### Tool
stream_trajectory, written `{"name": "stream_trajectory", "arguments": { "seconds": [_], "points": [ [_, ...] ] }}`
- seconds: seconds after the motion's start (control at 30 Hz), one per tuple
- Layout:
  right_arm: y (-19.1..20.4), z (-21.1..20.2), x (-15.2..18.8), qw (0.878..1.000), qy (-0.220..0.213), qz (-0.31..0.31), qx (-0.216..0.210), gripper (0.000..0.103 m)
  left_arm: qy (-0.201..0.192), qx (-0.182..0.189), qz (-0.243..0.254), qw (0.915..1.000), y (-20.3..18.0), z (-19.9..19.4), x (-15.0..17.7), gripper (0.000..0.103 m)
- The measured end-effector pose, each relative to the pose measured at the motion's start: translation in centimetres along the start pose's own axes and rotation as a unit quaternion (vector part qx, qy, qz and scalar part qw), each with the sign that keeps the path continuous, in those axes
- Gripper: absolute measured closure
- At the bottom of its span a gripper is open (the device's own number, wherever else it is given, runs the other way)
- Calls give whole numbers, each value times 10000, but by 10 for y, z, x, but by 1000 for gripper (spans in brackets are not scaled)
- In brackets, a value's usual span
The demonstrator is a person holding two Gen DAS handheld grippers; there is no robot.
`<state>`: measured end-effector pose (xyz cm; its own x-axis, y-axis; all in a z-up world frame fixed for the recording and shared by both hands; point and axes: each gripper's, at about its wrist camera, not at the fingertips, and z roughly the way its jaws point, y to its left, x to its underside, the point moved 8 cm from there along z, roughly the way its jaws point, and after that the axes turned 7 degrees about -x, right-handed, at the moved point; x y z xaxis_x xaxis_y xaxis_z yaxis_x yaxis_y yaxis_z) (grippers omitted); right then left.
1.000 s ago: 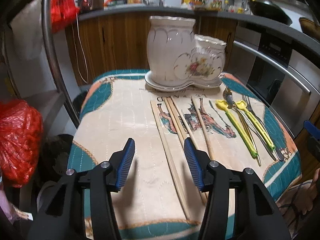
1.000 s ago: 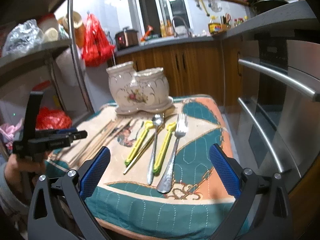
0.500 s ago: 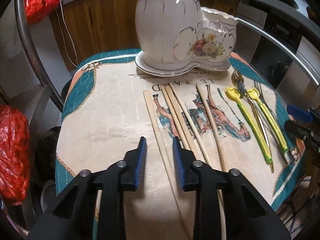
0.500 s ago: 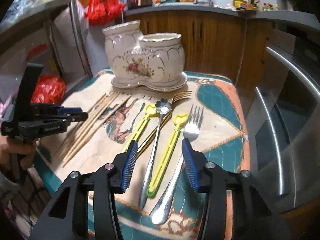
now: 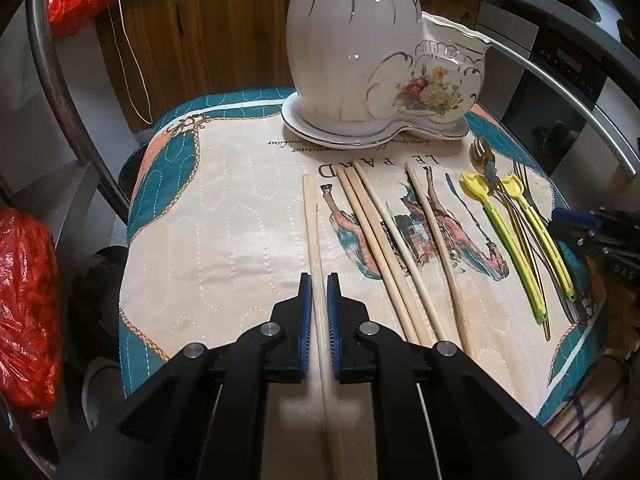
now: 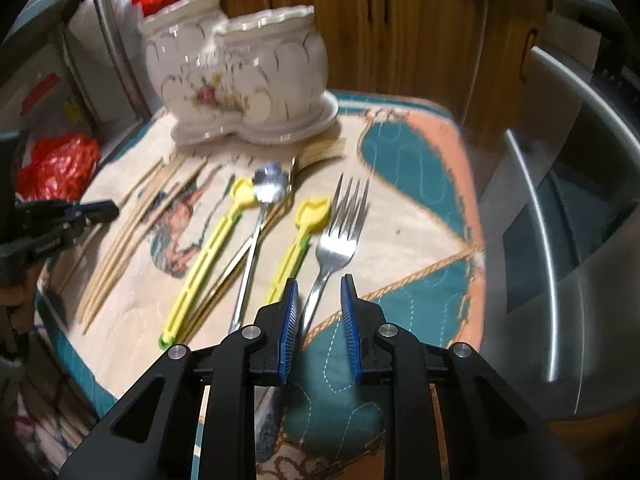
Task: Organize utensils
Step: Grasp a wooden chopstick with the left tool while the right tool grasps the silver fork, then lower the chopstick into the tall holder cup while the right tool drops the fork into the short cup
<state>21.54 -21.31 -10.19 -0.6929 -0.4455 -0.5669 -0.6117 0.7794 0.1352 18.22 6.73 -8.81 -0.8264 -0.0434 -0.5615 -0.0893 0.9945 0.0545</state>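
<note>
A white ceramic double utensil holder (image 5: 372,60) stands at the back of a printed cloth (image 5: 248,184); it also shows in the right wrist view (image 6: 236,80). My left gripper (image 5: 320,280) is shut on the leftmost wooden chopstick (image 5: 312,220). Several more chopsticks (image 5: 384,248) lie to its right. My right gripper (image 6: 319,282) is open, with its fingers either side of the handle of a steel fork (image 6: 340,236). Two yellow-handled utensils (image 6: 212,252) and a flower-shaped spoon (image 6: 268,188) lie left of the fork.
A steel oven front with bar handles (image 6: 540,220) stands close on the right. Red plastic bags (image 5: 24,300) and a metal shelf frame (image 5: 60,92) are on the left. Wooden cabinets (image 5: 208,40) stand behind the table.
Both grippers moved forward and down to the cloth. The left jaws closed onto the leftmost chopstick. The right jaws narrowed around the fork handle.
</note>
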Motion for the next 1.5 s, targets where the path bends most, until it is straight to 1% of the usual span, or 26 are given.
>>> {"name": "stream_trajectory", "arguments": {
  "seconds": [0.13, 0.17, 0.27, 0.33, 0.47, 0.57, 0.7, 0.73, 0.77, 0.8, 0.83, 0.9, 0.97, 1.0, 1.07, 1.13, 1.23, 1.27, 1.3, 1.33, 1.43, 1.5],
  "points": [
    [1, 3, 1, 9995, 280, -144, -12, 83, 148, 93, 77, 9998, 0, 2, -3, 95],
    [2, 4, 1, 9990, 408, -198, -37, 84, 195, 107, 109, 9997, 0, 3, -3, 95],
    [2, 6, -1, 9950, 922, -367, -134, 85, 421, 145, 245, 9987, 0, 5, -6, 95],
    [2, 8, -2, 9901, 1302, -494, -155, 85, 602, 139, 430, 9972, -2, 7, -8, 94],
    [7, 13, -3, 9801, 1893, -595, -34, 85, 876, 114, 753, 9932, -5, 7, -9, 91],
    [5, 16, -3, 9723, 2304, -384, -38, 85, 1120, 185, 912, 9893, -9, 8, -11, 87],
    [7, 20, -3, 9617, 2726, -264, 97, 84, 1437, 181, 1150, 9827, -12, 10, -15, 81],
    [7, 21, -2, 9588, 2827, -248, 125, 84, 1538, 193, 1217, 9804, -15, 11, -16, 76],
    [8, 22, -2, 9569, 2892, -224, 150, 84, 1594, 196, 1266, 9789, -17, 11, -17, 73],
    [9, 23, -2, 9555, 2935, -220, 182, 85, 1666, 181, 1337, 9768, -19, 12, -18, 66],
    [9, 23, -2, 9545, 2961, -269, 217, 85, 1713, 188, 1378, 9754, -21, 13, -18, 58],
    [11, 22, 0, 9552, 2934, -299, 236, 85, 1762, 187, 1501, 9727, -28, 14, -20, 53],
    [10, 19, 2, 9588, 2833, -164, 152, 87, 1750, 157, 1500, 9730, -33, 13, -22, 53],
    [9, 17, 3, 9602, 2790, -96, 110, 92, 1738, 188, 1479, 9734, -33, 13, -22, 53],
    [4, 13, 7, 9623, 2721, 29, 29, 95, 1703, 239, 1439, 9745, -31, 12, -22, 55],
    [-7, 10, 10, 9639, 2663, 70, -31, 97, 1659, 215, 1388, 9761, -26, 11, -21, 61],
    [-14, 5, 11, 9679, 2503, 171, -119, 97, 1598, 223, 1227, 9792, -13, 6, -18, 78],
    [-16, 3, 10, 9692, 2449, 188, -143, 97, 1570, 216, 1172, 9804, -10, 5, -19, 81],
    [-18, 1, 9, 9711, 2367, 229, -190, 97, 1544, 195, 1135, 9813, -6, 5, -18, 90],
    [-20, -2, 9, 9728, 2289, 267, -227, 97, 1511, 143, 1094, 9823, -2, 5, -18, 95],
    [-25, -10, 7, 9773, 2064, 347, -332, 97, 1449, 233, 952, 9846, 5, 3, -17, 97],
    [-23, -17, -5, 9806, 1871, 390, -429, 97, 1372, 283, 859, 9864, 10, 0, -17, 97]
  ]
}}
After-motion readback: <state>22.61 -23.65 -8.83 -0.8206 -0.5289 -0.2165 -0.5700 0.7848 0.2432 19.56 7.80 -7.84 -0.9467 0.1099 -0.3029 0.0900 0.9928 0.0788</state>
